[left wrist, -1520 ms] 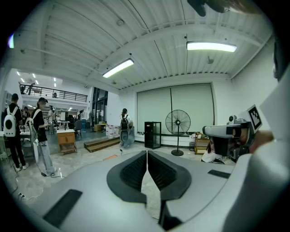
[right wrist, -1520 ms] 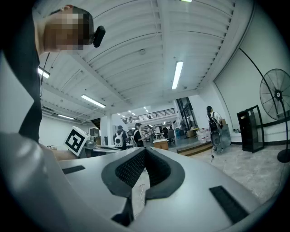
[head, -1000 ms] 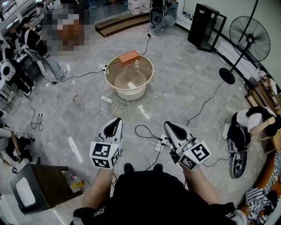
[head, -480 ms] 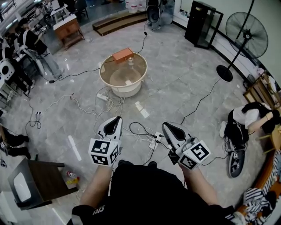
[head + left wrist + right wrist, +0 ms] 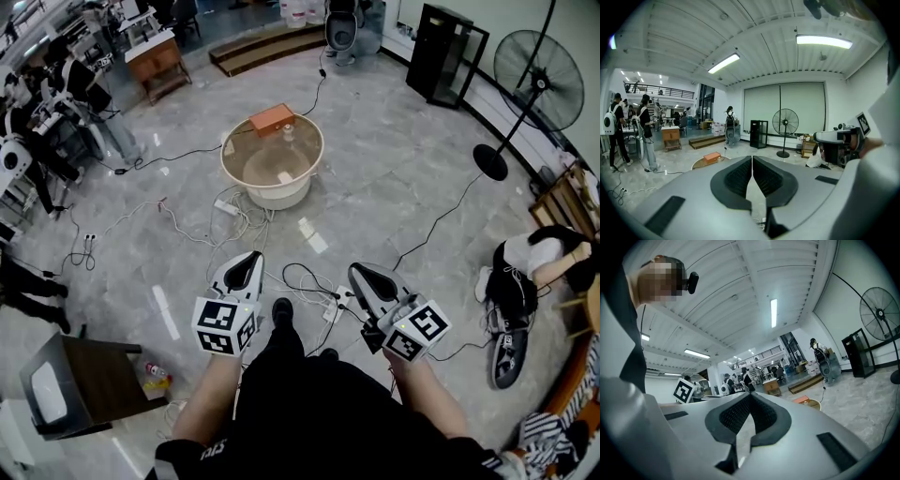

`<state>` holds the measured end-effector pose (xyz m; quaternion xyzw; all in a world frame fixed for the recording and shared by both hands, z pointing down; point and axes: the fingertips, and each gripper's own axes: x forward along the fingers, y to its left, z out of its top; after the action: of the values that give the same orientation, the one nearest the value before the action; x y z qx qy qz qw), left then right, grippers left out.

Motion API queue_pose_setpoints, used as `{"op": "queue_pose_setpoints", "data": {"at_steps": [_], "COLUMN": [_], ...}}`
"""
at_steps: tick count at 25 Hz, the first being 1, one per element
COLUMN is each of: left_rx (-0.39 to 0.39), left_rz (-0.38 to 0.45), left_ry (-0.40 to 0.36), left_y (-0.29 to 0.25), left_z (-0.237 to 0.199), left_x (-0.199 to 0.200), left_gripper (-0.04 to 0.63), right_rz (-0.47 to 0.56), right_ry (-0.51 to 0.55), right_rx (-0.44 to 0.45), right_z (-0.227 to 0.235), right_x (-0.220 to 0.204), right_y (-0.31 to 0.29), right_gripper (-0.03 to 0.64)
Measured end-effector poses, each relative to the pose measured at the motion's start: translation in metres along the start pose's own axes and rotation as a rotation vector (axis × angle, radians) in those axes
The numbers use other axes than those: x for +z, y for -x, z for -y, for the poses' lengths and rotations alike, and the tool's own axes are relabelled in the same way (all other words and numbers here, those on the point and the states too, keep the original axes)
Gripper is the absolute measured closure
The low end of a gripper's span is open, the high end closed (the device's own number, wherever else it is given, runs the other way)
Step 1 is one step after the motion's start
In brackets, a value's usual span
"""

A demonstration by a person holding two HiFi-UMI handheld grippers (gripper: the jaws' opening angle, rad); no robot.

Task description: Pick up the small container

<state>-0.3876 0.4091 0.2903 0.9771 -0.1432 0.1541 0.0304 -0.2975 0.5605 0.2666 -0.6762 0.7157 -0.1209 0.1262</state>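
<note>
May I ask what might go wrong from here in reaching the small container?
Cables cross the floor before the round table; a foot could catch one. The left gripper and right gripper are shut and need opening first. The small container stands beside an orange box, inviting a bump.

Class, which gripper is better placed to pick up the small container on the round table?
Left, probably: the left gripper lines up closer to the small container than the right gripper; both are shut, far off.

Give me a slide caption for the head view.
Both shut, left gripper and right gripper face a distant round table.
</note>
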Motion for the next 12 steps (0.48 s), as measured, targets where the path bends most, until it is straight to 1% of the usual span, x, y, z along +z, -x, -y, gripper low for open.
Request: {"op": "queue_pose_setpoints", "data": {"at_steps": [3, 6, 9, 12], "left_rx": [0.007, 0.003, -0.014, -0.036], "left_rz": [-0.005, -0.007, 0.005, 0.033], "left_ry": [-0.004, -0.009, 0.006, 0.004], "left_y": [-0.015, -0.04, -0.07, -0.101], "left_z": [-0.018, -0.045, -0.077, -0.11], "left_x": [0.001, 0.003, 0.008, 0.025], "left_gripper": [0.572, 0.572, 0.572, 0.572], "right_rz": [-0.019, -0.035, -0.043, -0.052], "right_ry": [-0.007, -0.013, -0.01, -0.004], "right_rx": [0.004, -0.001, -0.027, -0.056], "right_z": [0.01, 0.025, 0.048, 0.074], "right_x": [-0.003, -0.004, -0.002, 0.006], "right_y": [-0.019, -0.045, -0.08, -0.122], "right_gripper": [0.604, 0.604, 0.604, 0.604]}}
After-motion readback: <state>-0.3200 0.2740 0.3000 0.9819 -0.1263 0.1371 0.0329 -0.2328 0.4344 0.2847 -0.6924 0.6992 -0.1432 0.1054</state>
